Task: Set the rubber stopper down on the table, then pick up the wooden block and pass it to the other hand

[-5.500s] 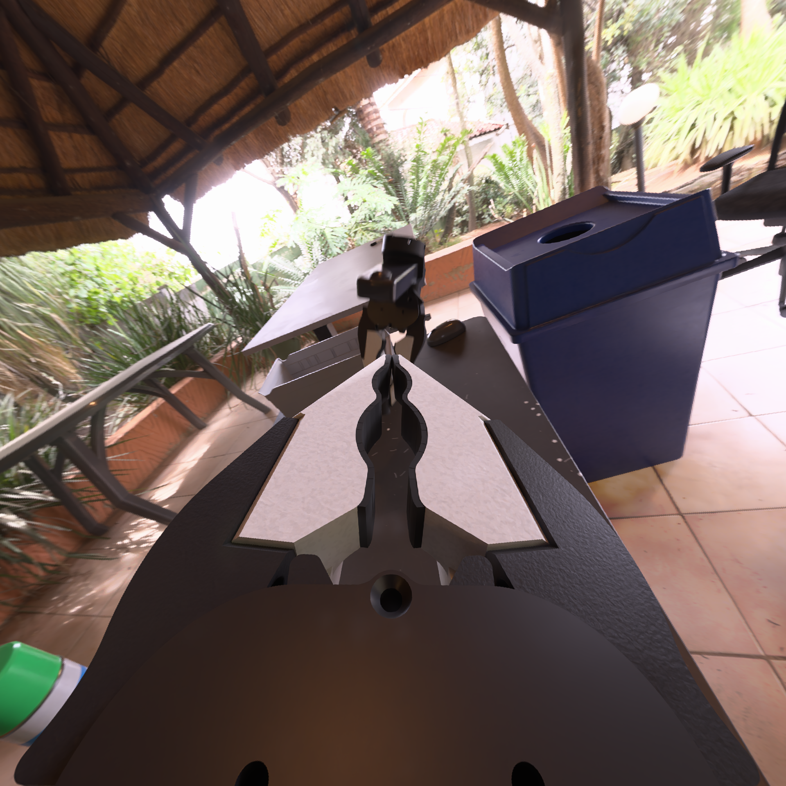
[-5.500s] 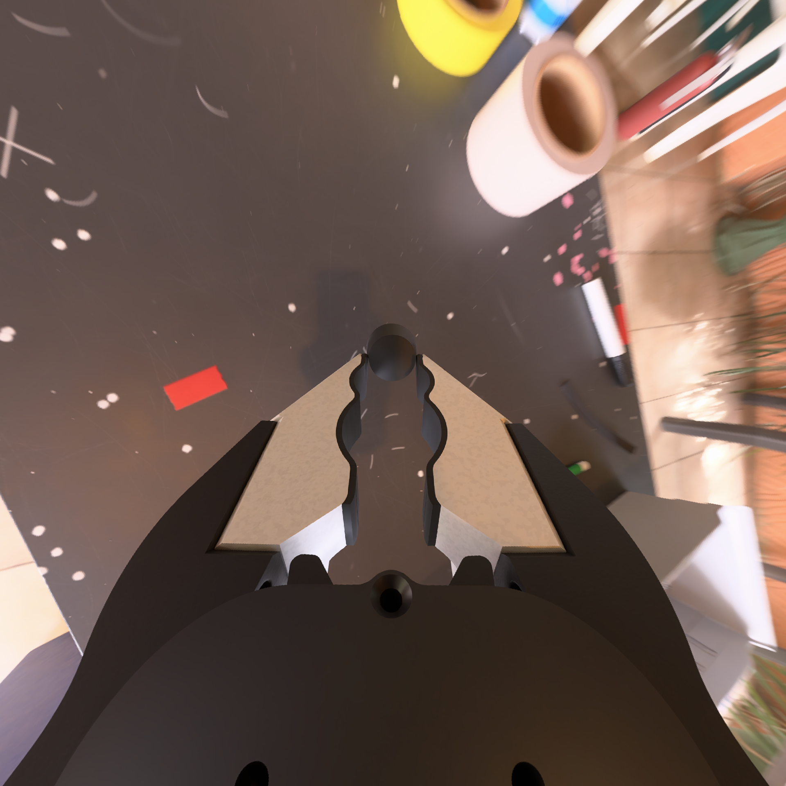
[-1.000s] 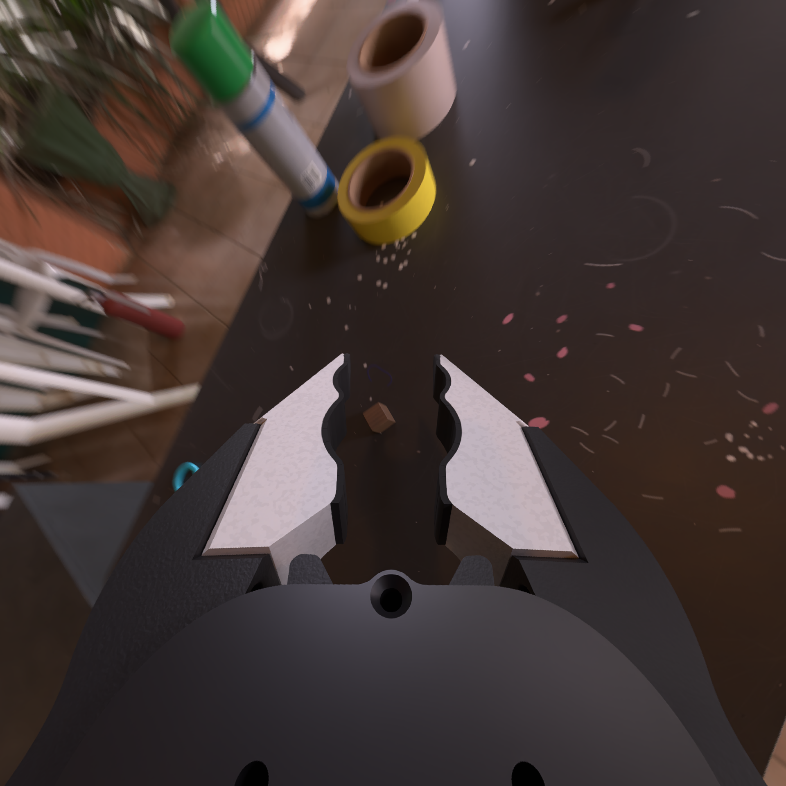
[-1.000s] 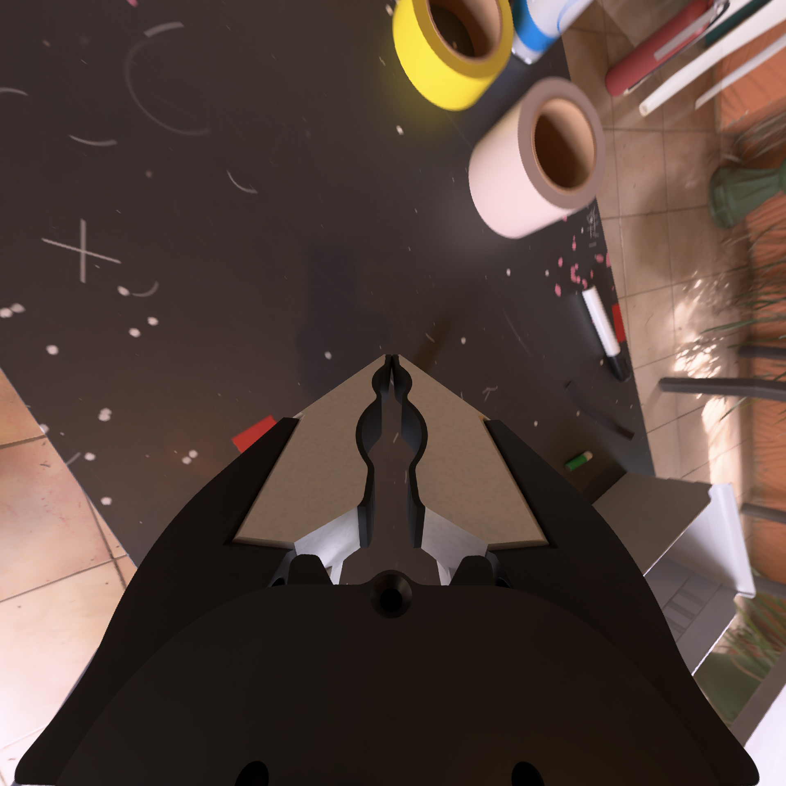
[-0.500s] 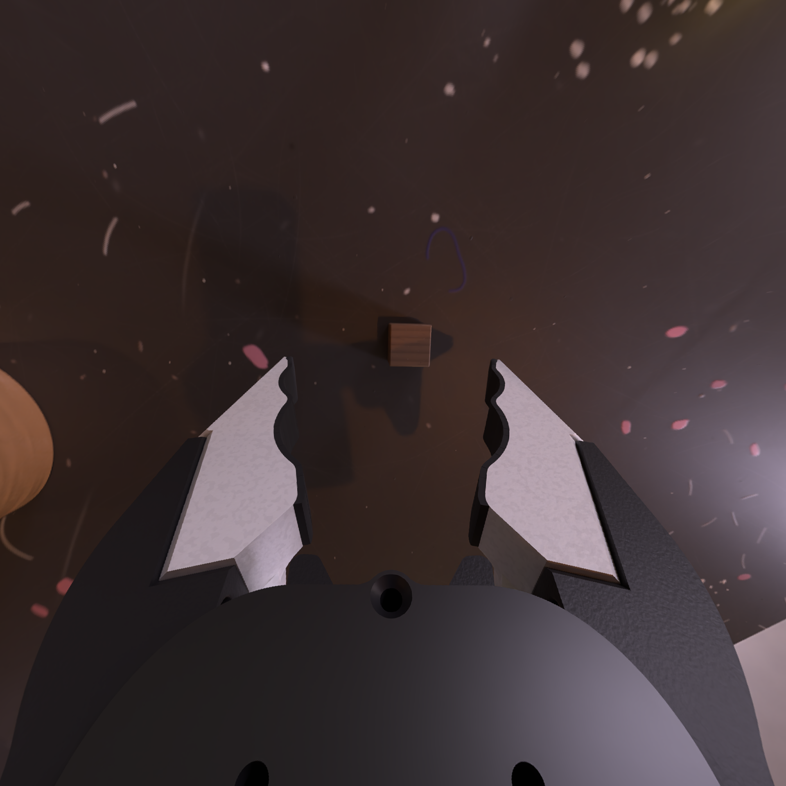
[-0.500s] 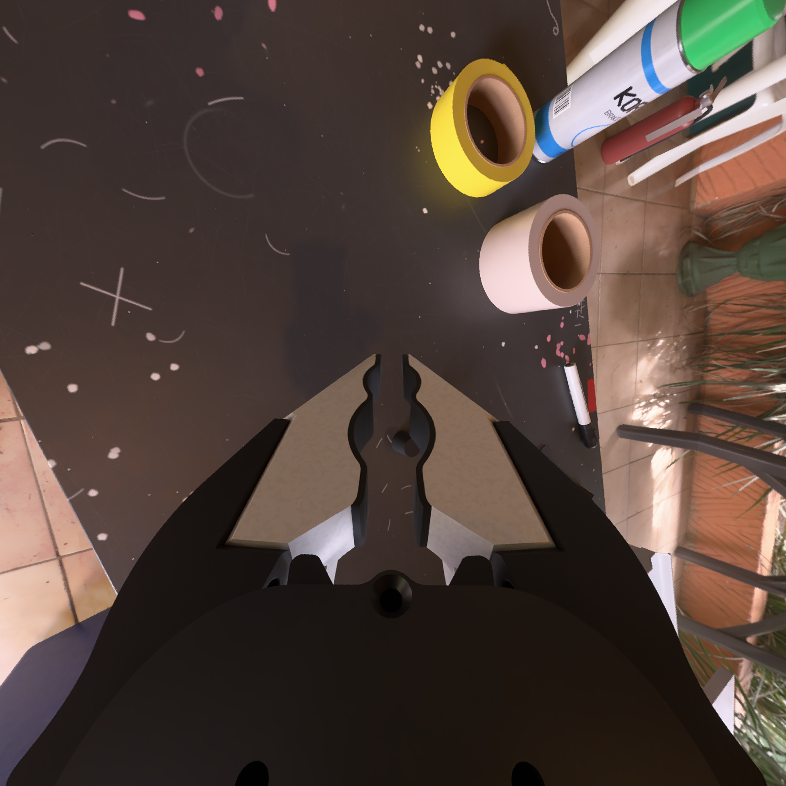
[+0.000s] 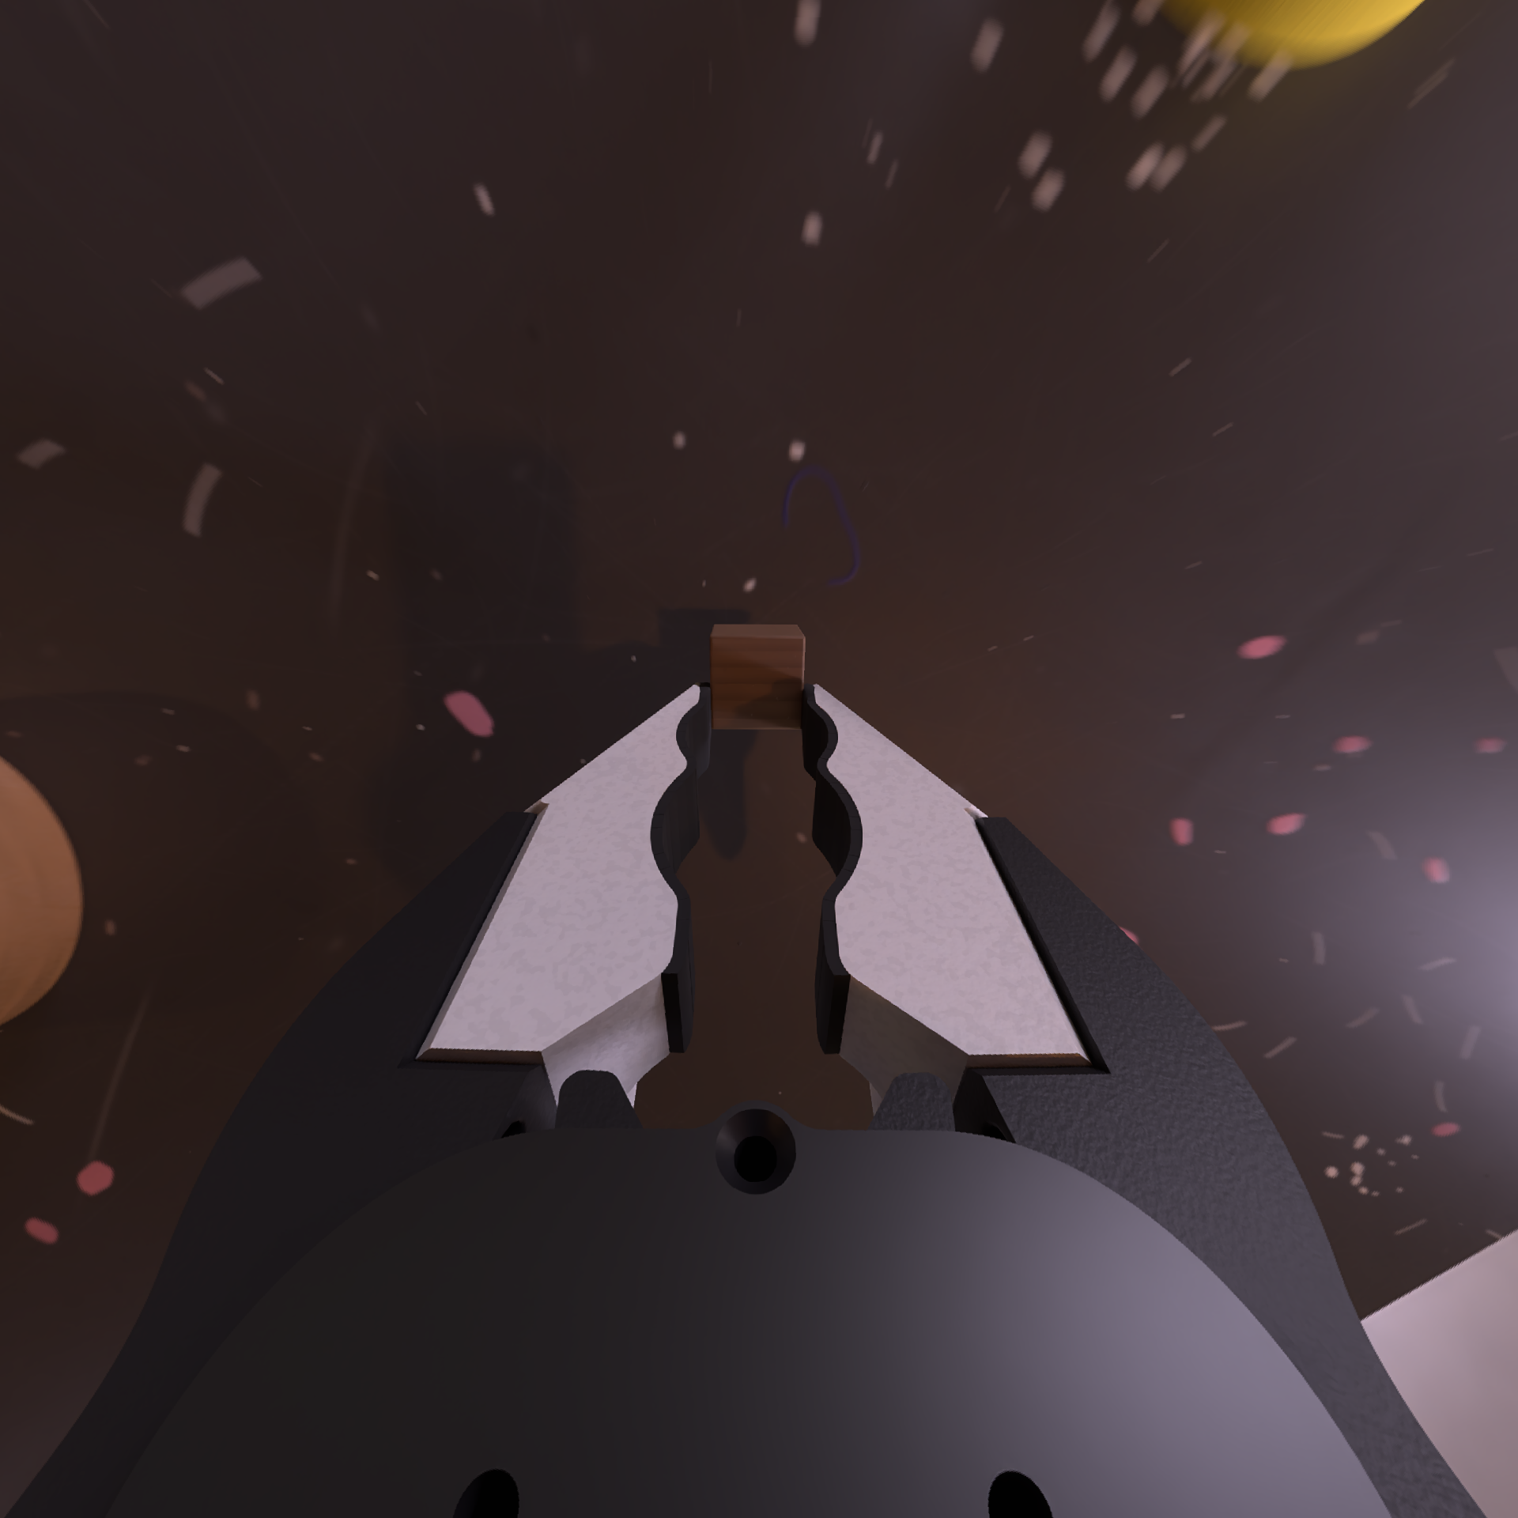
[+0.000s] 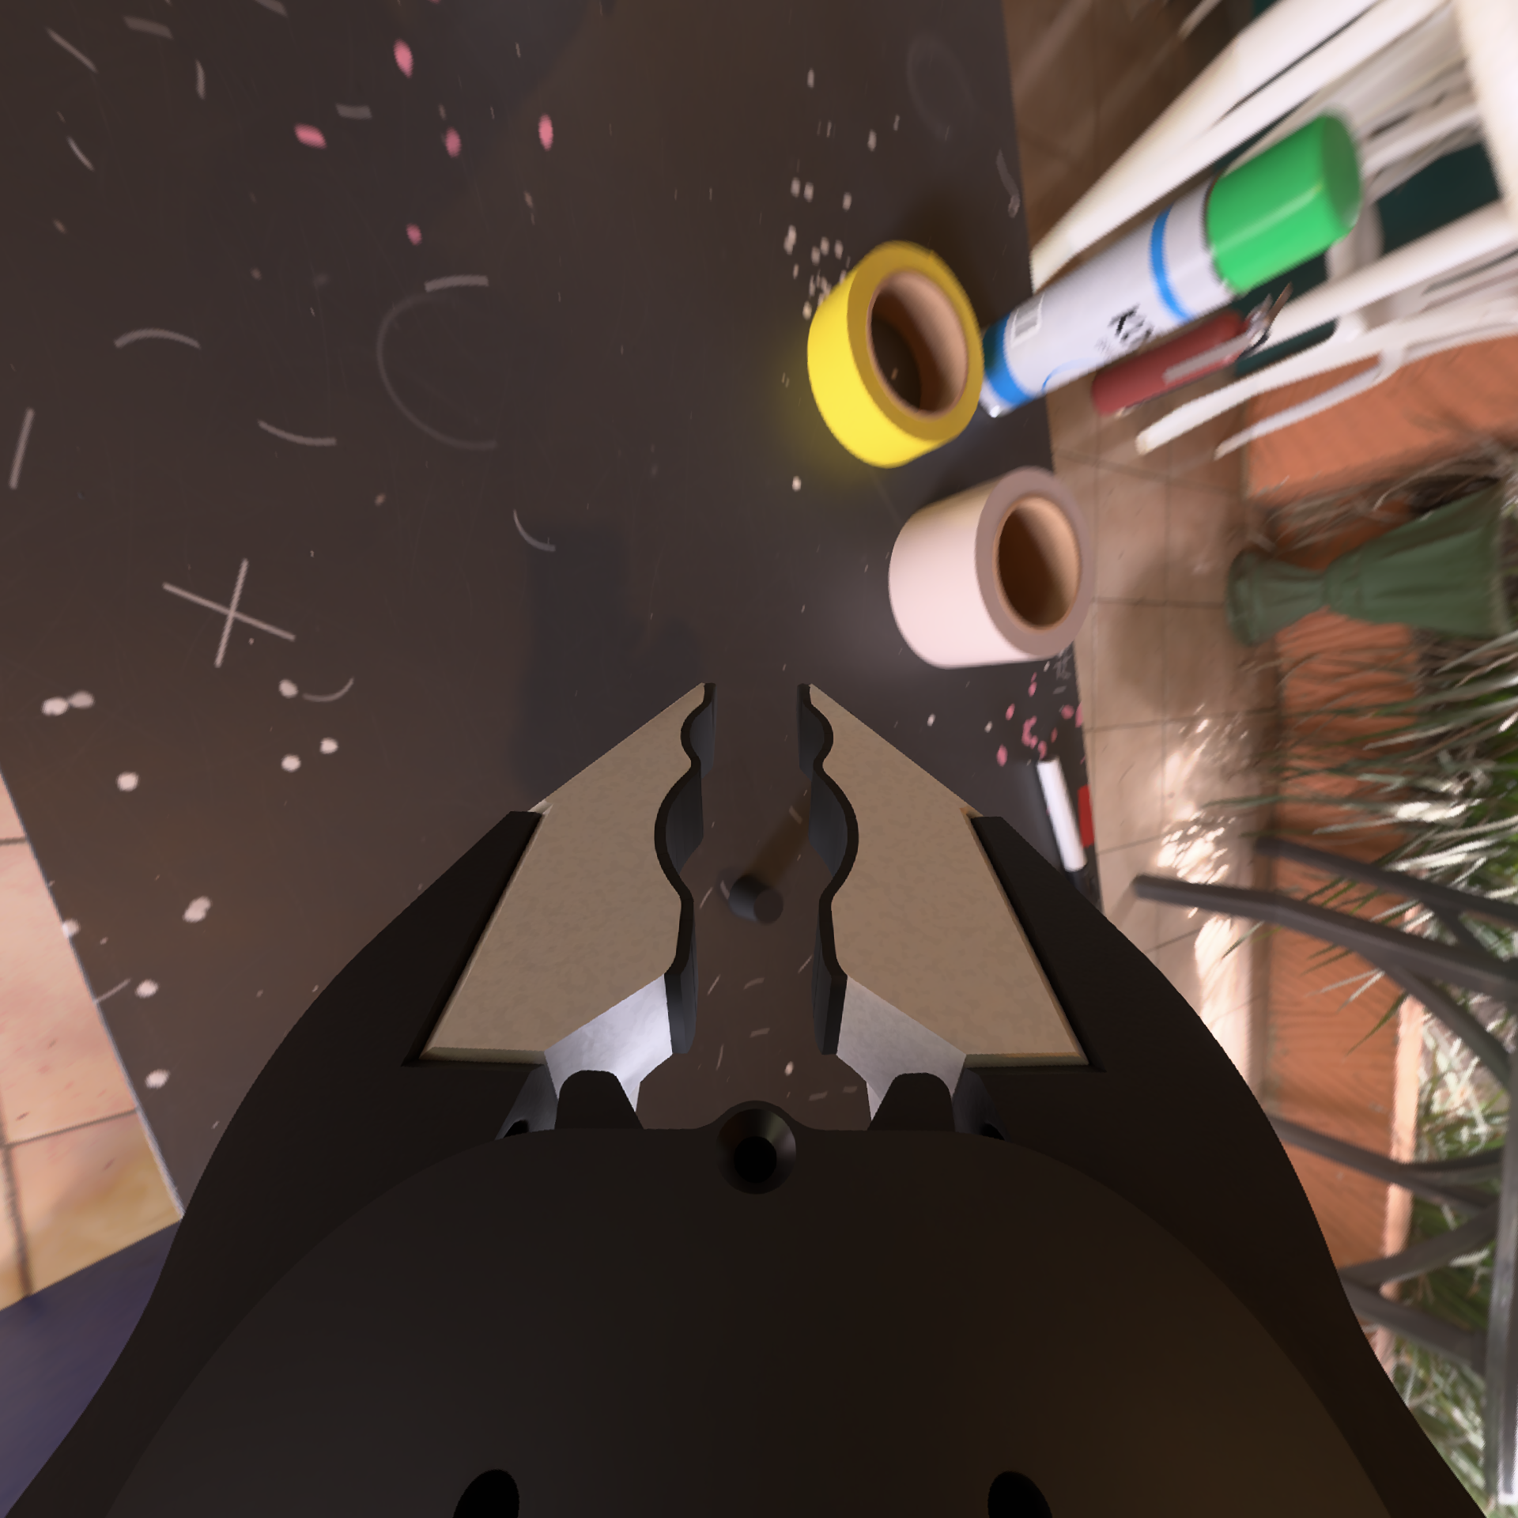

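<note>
The small brown wooden block (image 7: 756, 686) sits between the tips of my left gripper (image 7: 756, 698), whose pale fingers (image 7: 575, 887) press on its two sides just above the dark table (image 7: 986, 411). I cannot tell whether the block is off the surface. In the right wrist view, the dark rubber stopper (image 8: 756, 897) lies on its side on the table (image 8: 411, 534), seen through the gap between the fingers. My right gripper (image 8: 756, 694) hovers above it, open and empty.
A yellow tape roll (image 8: 891, 353), a pale tape roll (image 8: 986, 567), a green-capped tube (image 8: 1150, 279) and a marker (image 8: 1064, 813) lie near the table's right edge. Tiled floor shows at lower left (image 8: 49, 1109). An orange-brown object (image 7: 25, 887) and white sheet (image 7: 1462, 1347) flank the left gripper.
My left gripper has moved onto the block and closed from wide open onto its sides. My right gripper has opened further and shifted; the stopper stays on the table.
</note>
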Controlling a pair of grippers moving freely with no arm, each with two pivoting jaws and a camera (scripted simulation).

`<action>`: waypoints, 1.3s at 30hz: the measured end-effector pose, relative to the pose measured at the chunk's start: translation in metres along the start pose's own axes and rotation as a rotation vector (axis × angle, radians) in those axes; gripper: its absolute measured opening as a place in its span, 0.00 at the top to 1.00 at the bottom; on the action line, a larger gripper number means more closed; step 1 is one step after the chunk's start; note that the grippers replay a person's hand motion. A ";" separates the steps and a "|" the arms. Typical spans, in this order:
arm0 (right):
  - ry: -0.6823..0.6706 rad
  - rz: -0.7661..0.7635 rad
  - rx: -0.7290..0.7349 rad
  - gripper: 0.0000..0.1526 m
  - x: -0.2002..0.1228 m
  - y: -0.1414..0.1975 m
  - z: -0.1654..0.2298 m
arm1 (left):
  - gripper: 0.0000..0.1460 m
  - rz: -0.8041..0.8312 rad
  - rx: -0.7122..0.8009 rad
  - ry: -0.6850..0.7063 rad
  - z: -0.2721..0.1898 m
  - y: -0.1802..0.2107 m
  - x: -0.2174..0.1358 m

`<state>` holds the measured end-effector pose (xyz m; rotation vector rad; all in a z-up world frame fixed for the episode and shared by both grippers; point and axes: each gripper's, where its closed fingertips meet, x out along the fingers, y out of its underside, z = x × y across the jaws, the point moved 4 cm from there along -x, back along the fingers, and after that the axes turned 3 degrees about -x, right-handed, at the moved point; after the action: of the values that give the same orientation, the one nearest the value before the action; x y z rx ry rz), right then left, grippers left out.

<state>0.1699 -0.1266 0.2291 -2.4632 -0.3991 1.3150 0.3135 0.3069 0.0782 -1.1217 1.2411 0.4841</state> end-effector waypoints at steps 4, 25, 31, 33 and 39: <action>0.072 -0.154 -0.092 0.87 -0.005 -0.033 0.002 | 0.85 -0.394 0.024 0.221 -0.019 -0.015 -0.076; 0.396 -0.809 -0.345 0.60 0.003 -0.146 0.040 | 0.85 -0.808 0.272 1.505 -0.296 -0.032 -0.154; 0.381 -0.812 -0.380 0.84 0.004 -0.143 0.043 | 0.85 -0.771 0.300 1.530 -0.304 -0.027 -0.150; 0.377 -0.807 -0.385 0.84 0.003 -0.143 0.044 | 0.85 -0.762 0.293 1.550 -0.305 -0.026 -0.149; 0.377 -0.813 -0.382 0.84 -0.002 -0.146 0.045 | 0.85 -0.761 0.318 1.580 -0.307 -0.025 -0.154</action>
<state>0.1172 0.0118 0.2658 -2.3073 -1.4511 0.4575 0.1343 0.0709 0.2533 -1.5577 1.8565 -1.4093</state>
